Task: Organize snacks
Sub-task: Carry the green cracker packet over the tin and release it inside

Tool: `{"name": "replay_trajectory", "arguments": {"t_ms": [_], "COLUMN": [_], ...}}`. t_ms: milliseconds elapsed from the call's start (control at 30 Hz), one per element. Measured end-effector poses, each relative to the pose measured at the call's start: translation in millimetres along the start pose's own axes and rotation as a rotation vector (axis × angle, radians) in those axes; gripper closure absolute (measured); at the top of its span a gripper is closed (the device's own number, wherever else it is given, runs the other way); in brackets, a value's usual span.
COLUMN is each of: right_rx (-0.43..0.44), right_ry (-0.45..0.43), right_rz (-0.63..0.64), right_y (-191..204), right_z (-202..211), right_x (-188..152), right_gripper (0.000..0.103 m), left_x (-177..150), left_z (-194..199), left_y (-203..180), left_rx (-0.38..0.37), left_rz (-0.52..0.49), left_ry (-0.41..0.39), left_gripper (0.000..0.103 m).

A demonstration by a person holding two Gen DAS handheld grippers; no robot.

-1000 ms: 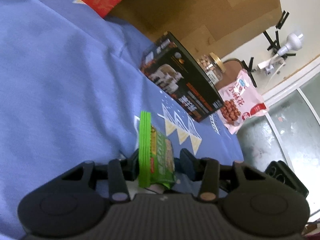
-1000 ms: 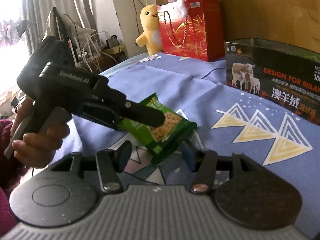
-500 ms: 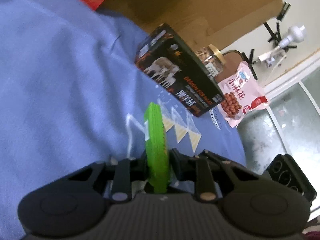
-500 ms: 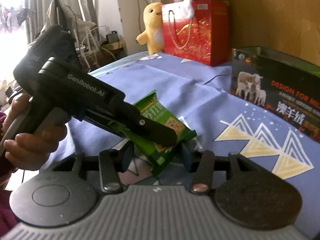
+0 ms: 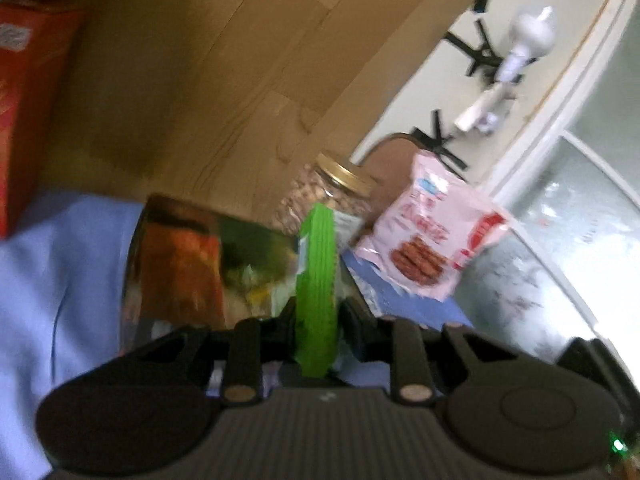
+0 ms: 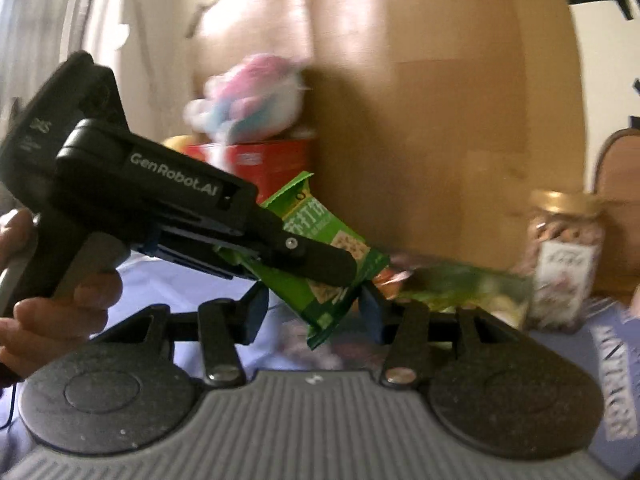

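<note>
Left gripper [image 5: 318,316]: fingers closed onto a flat green foil cracker packet [image 5: 316,284], held edge-on and raised off the blue bedsheet [image 5: 52,264]. In the right wrist view the same packet [image 6: 320,264] hangs slanted, pinched by the left gripper [image 6: 336,268]. Right gripper [image 6: 312,312]: fingers spread wide, gripping nothing, the packet's lower corner between them. Beyond: an open box [image 5: 180,264], blurred; a glass jar [image 5: 332,200] with gold lid; a crinkled pink snack bag [image 5: 432,240]; wood-grain headboard [image 5: 224,64]; red gift bag [image 6: 260,160]; plush toy [image 6: 248,100].
</note>
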State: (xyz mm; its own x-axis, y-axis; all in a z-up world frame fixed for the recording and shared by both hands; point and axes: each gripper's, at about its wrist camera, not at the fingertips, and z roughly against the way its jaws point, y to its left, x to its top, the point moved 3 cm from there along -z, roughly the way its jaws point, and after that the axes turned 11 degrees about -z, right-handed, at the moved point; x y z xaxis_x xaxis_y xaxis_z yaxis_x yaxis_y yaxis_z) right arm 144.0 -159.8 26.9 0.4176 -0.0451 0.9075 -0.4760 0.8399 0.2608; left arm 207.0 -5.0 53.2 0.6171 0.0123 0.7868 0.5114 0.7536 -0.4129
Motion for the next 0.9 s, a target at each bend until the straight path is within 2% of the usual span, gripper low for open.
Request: {"name": "replay_trajectory", "arguments": {"t_ms": [33, 100, 133, 167, 333, 533, 600, 767, 833, 900], "right_rx": [-0.048, -0.114, -0.106, -0.089, -0.091, -0.084, -0.088, -0.080, -0.076, -0.067], "right_ry": [0.006, 0.012, 0.011, 0.005, -0.045, -0.082, -0.065, 0.039, 0.063, 0.069], "right_rz": [0.002, -0.021, -0.052, -0.087, -0.137, -0.252, -0.288, -0.361, -0.378, -0.404], "right_y": [-8, -21, -28, -33, -36, -28, -25, -17, -11, -7], "right_z": [-7, -12, -8, -3, 18, 50, 59, 73, 80, 88], "right_x": [0, -2, -3, -5, -16, -26, -36, -64, -70, -74], "right_gripper": [0.050, 0.050, 0.050, 0.050, 0.050, 0.050, 0.050, 0.049, 0.039, 0.035], "left_x": [3, 3, 0, -4, -24, -47, -58, -94, -106, -116], "left_z": [-12, -24, -26, -25, 2, 42, 46, 58, 64, 71], "left_y": [3, 6, 7, 7, -2, -27, -37, -56, -61, -64], "left_rx": [0.060, 0.211, 0.271, 0.292, 0.368, 0.418, 0.443, 0.475, 0.482, 0.489], "left_rz": [-0.008, -0.049, -0.069, -0.077, -0.119, -0.149, -0.176, -0.203, -0.203, -0.200], "left_ry": [0.006, 0.012, 0.013, 0.010, -0.042, -0.087, -0.076, -0.027, -0.020, -0.019], "left_gripper": [0.062, 0.060, 0.060, 0.060, 0.060, 0.059, 0.058, 0.055, 0.053, 0.051]}}
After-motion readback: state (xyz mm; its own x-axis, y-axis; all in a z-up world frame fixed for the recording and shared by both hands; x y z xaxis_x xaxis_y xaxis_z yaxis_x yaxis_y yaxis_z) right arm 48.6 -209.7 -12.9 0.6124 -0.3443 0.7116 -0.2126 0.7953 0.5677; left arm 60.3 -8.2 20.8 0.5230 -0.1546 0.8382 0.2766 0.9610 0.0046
